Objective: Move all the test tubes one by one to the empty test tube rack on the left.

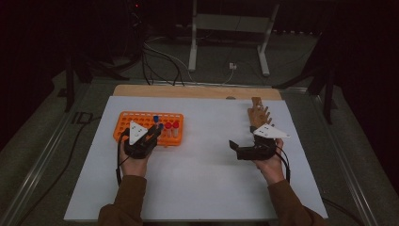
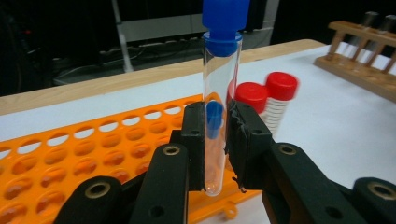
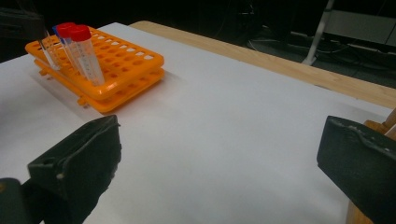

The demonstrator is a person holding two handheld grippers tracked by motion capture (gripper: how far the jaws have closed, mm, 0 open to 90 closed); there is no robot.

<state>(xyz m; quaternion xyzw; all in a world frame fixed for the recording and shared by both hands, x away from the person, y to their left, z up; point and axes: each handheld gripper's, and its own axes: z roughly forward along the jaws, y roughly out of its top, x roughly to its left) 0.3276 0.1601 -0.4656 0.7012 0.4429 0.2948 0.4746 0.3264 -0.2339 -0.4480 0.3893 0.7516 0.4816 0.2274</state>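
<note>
The left gripper (image 2: 215, 140) has its jaws clamped on a blue-capped tube (image 2: 219, 107) over the orange rack (image 2: 93, 154). The right gripper (image 3: 219, 154) waits with jaws apart. 2 red-capped tubes (image 2: 271, 100) remain racked; the wooden rack (image 1: 259, 114) looks like the destination.

Overhead plus two close fingers-level views

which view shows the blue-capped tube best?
Left gripper view: the blue-capped tube stands close up, clamped between the left gripper pads. High view gives a small blue cap; right gripper view has it far off, partly hidden.
</note>
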